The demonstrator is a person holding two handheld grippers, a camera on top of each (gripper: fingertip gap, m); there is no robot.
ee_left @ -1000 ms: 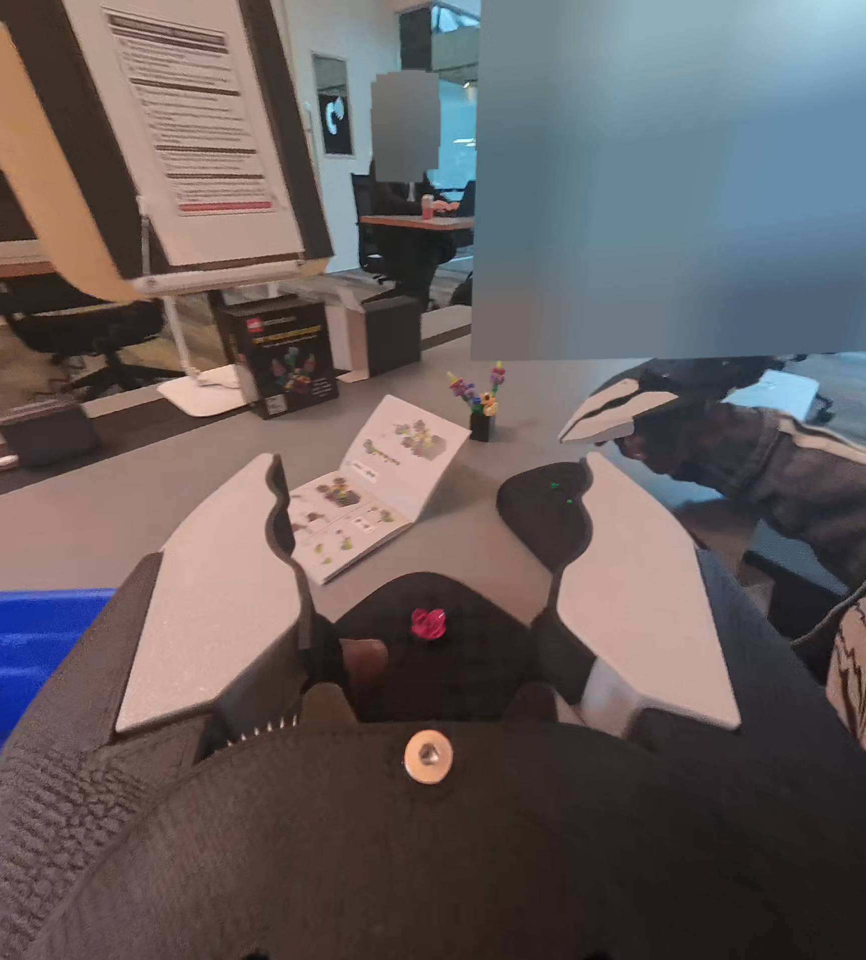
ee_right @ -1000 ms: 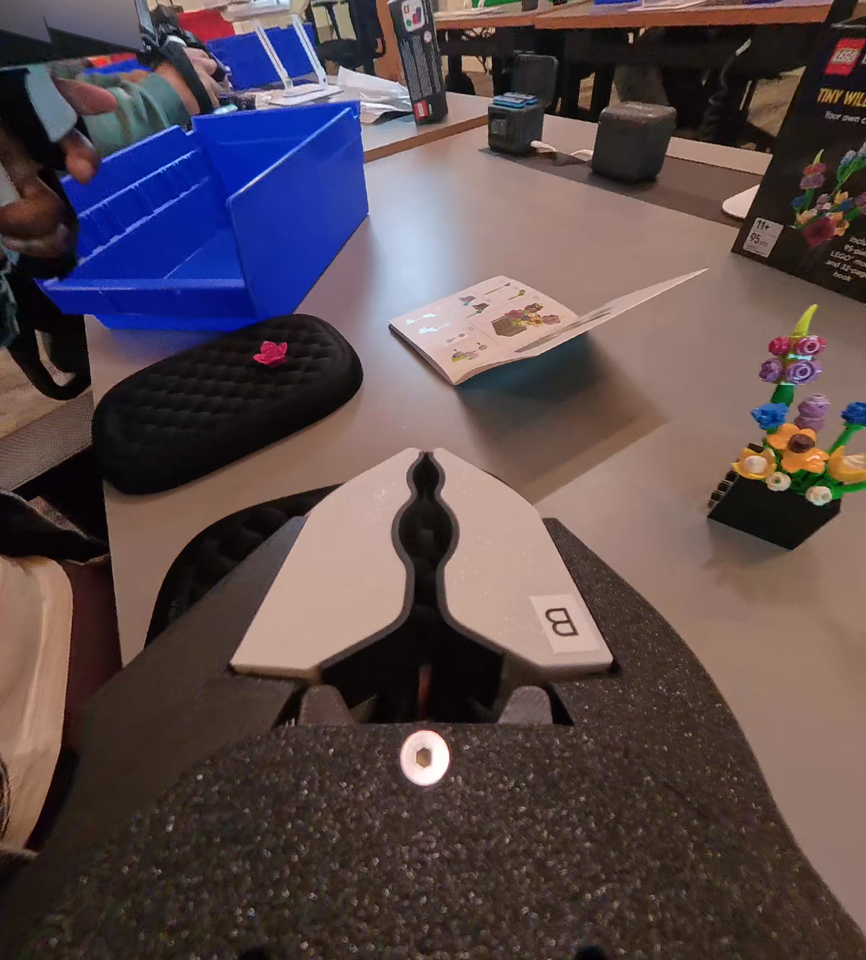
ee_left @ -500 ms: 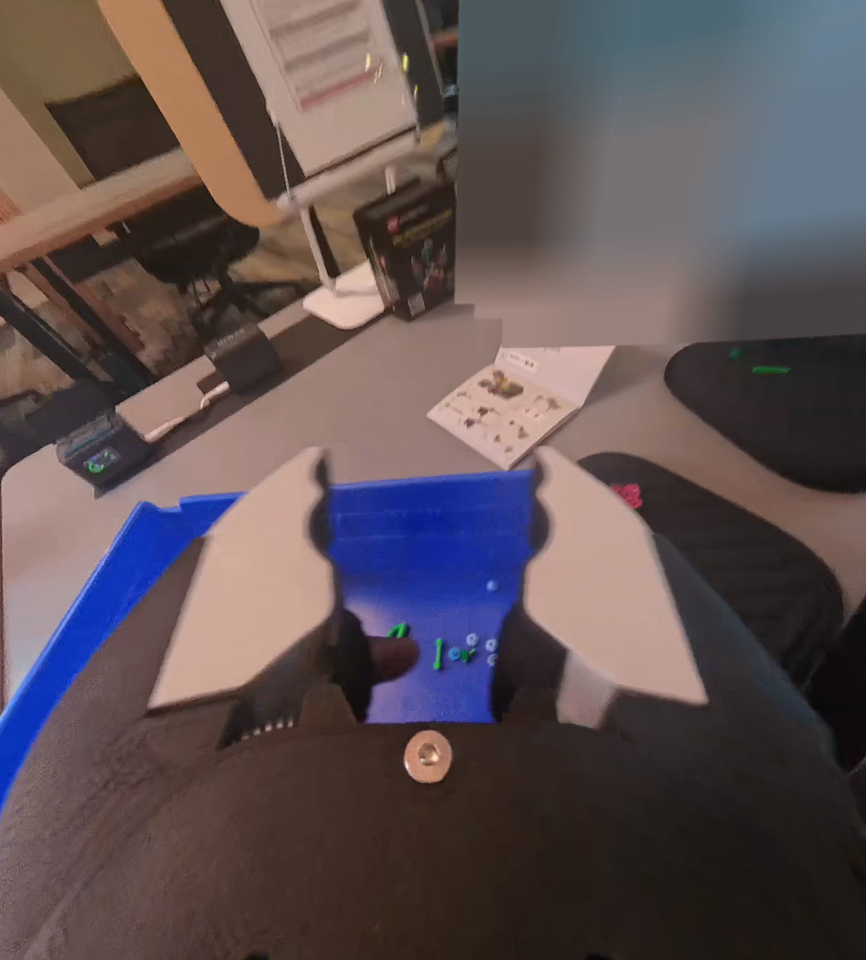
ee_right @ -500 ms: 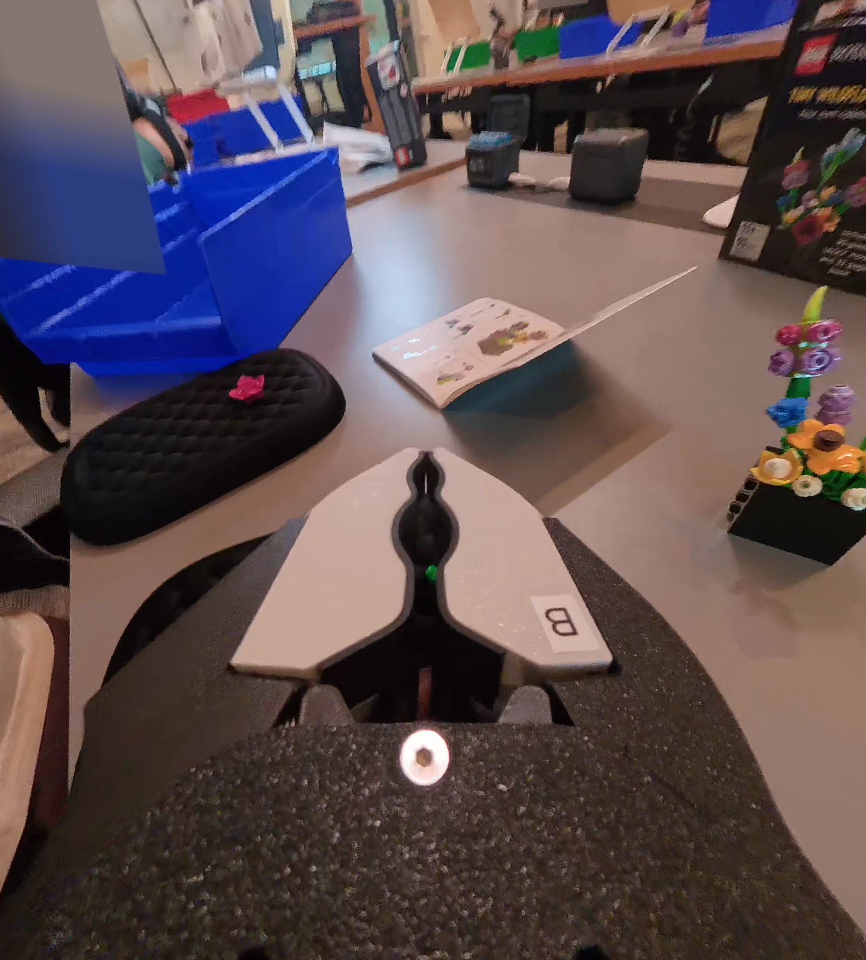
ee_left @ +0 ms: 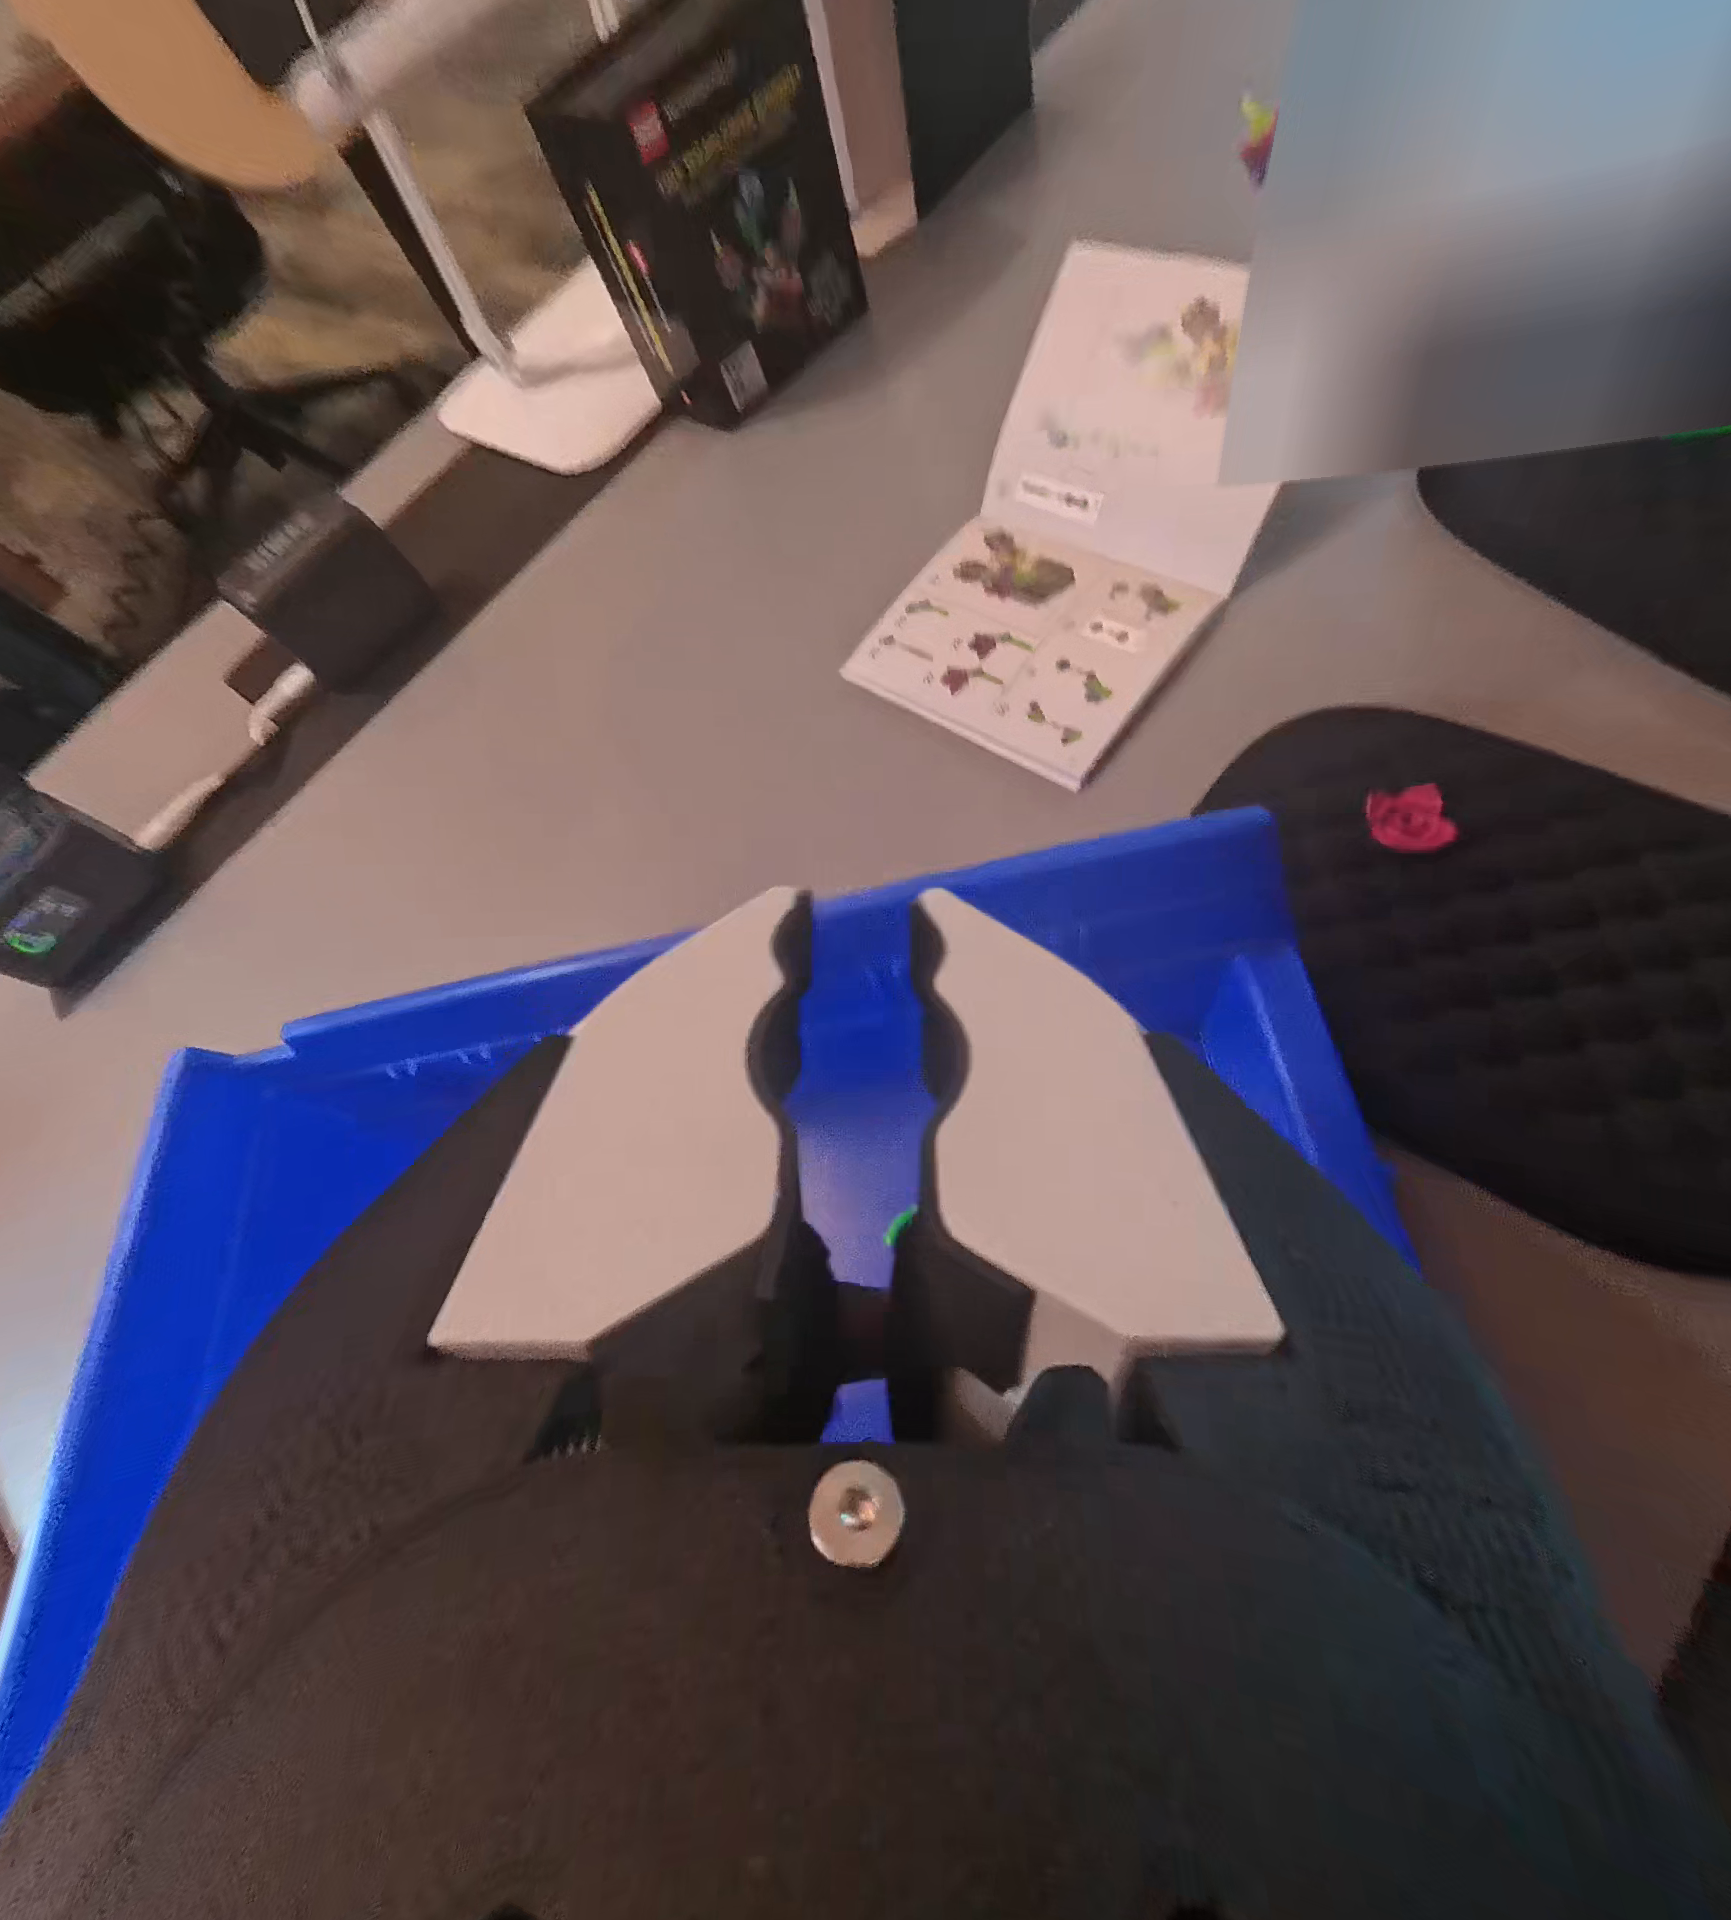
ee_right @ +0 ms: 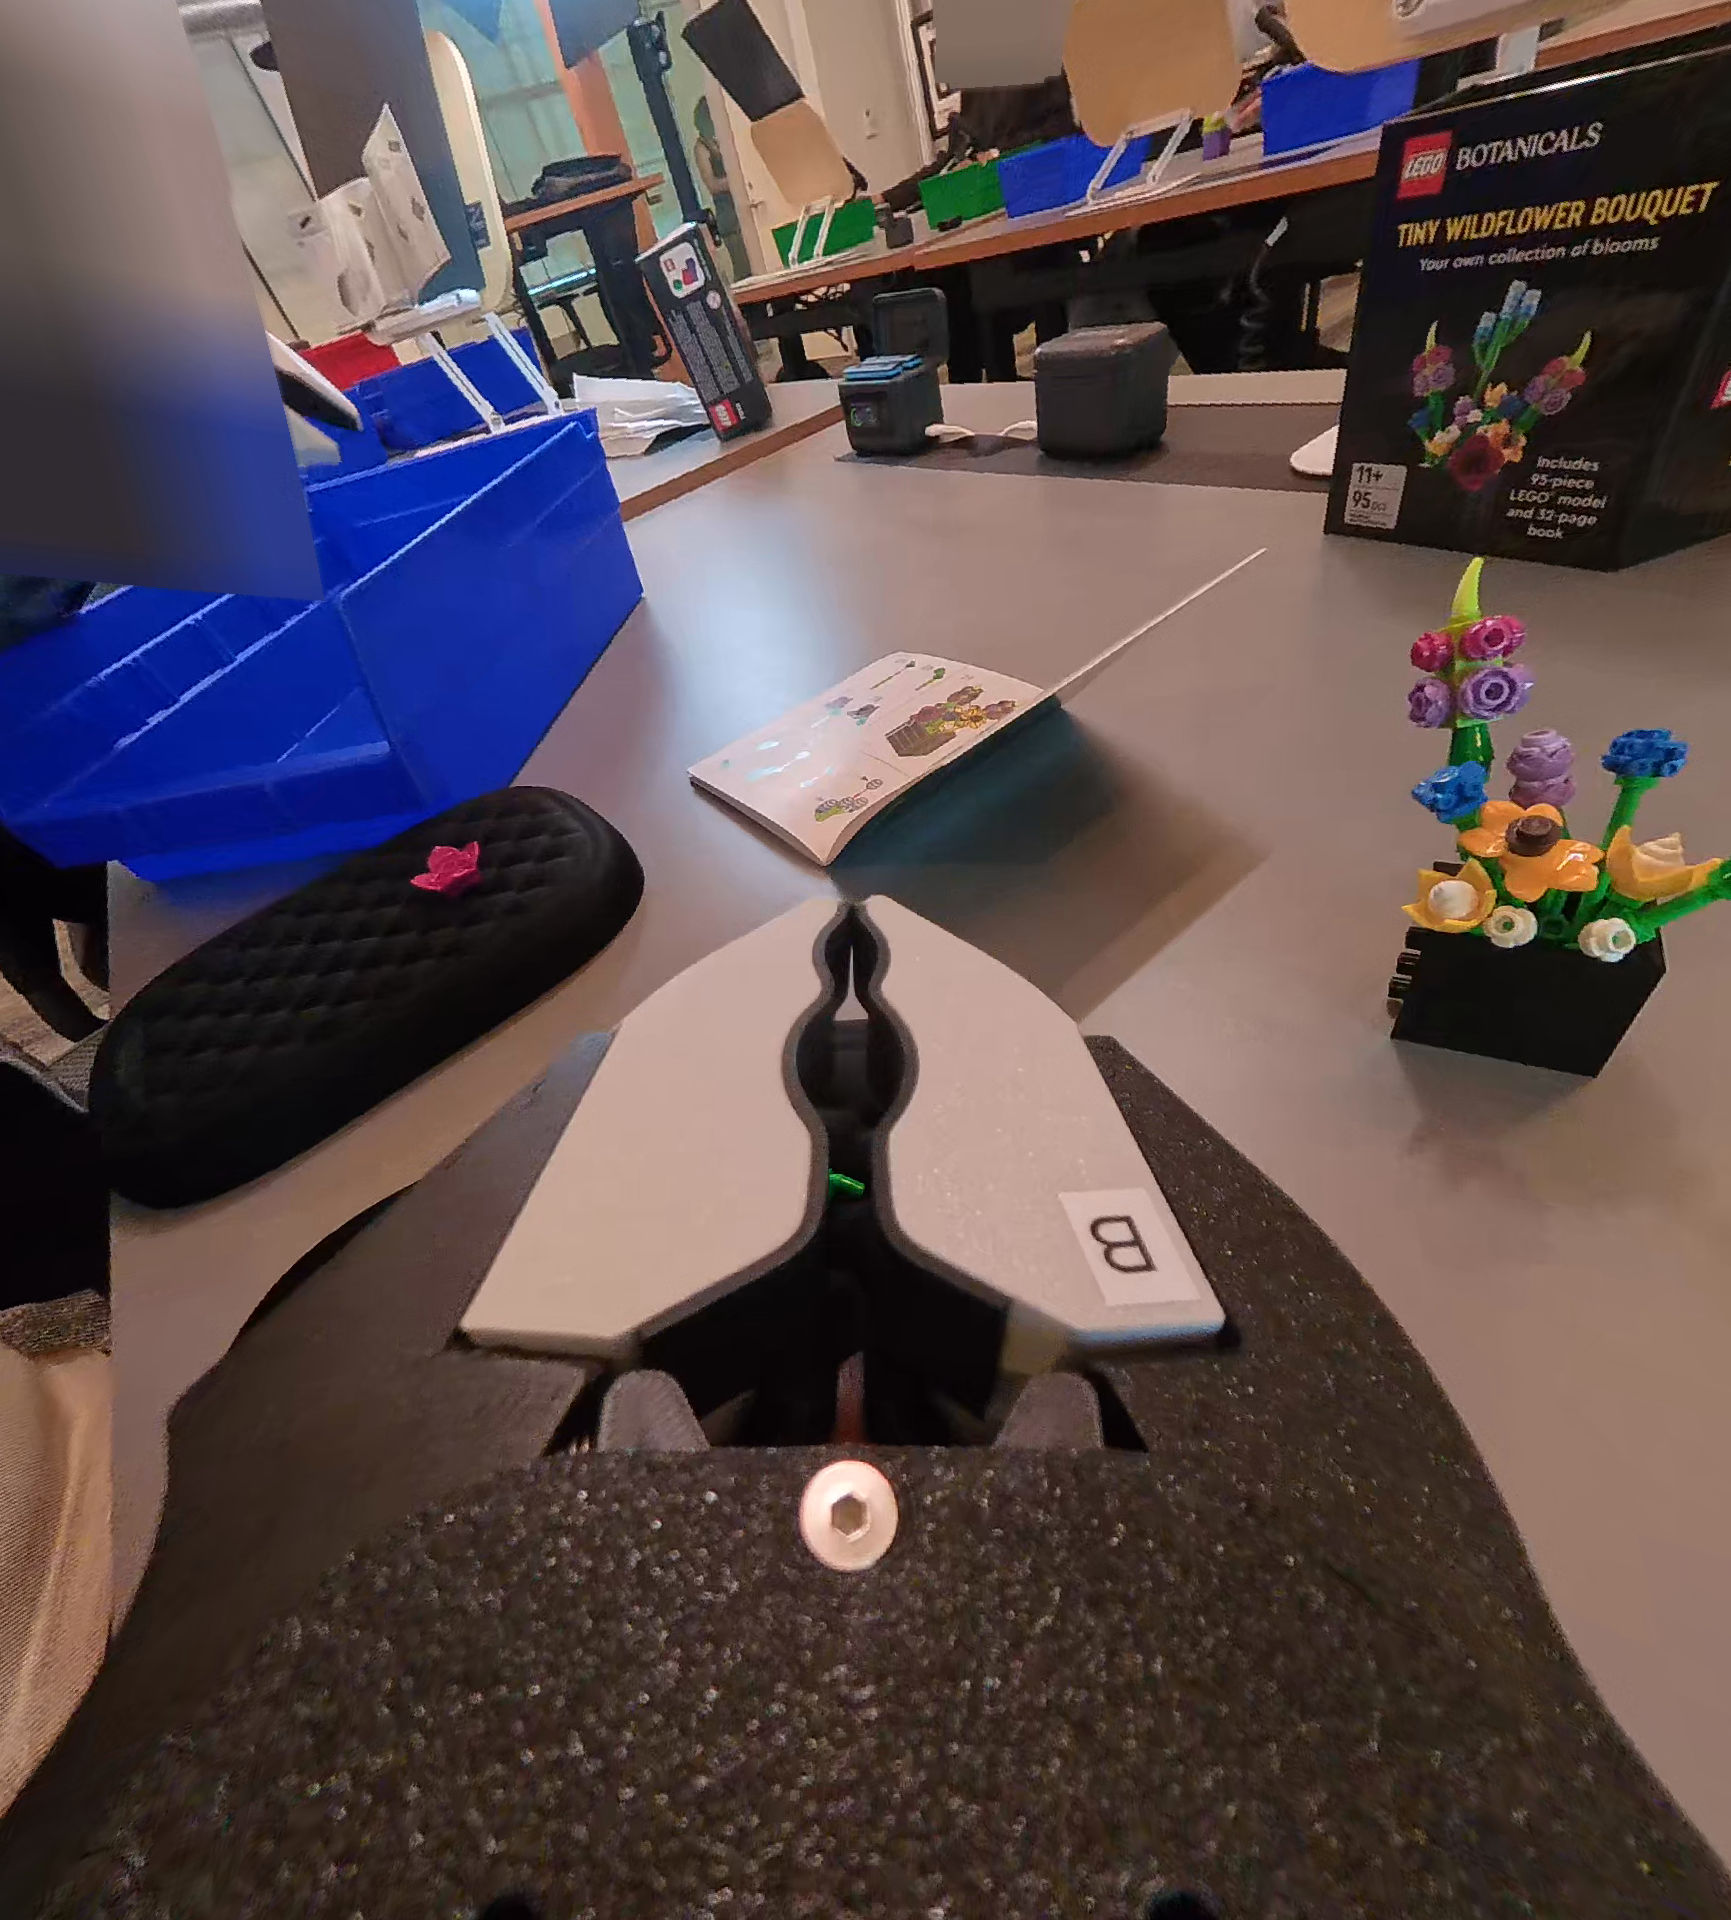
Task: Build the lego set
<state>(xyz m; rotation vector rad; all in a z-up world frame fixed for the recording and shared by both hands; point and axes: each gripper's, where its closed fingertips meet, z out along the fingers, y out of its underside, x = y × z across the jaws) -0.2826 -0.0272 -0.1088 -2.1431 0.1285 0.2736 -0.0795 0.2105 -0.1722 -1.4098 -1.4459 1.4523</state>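
Blue plastic bin (ee_left: 1245,997) under slightly parted left claw (ee_left: 859,909); right claw (ee_right: 853,914) clenched w/ green bit (ee_right: 843,1183).

Left wrist view is dim and motion-blurred, perhaps backlit; right wrist view bright, sharp, edges bowed by wide-angle.

Left gripper (ee_left: 859,914) is being held pointing downward, jaws slightly parted. Right gripper (ee_right: 853,914) is being held low and level, jaws nearly touching at tips.

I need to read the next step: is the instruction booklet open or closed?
Open: the booklet lies on the table with one side raised.
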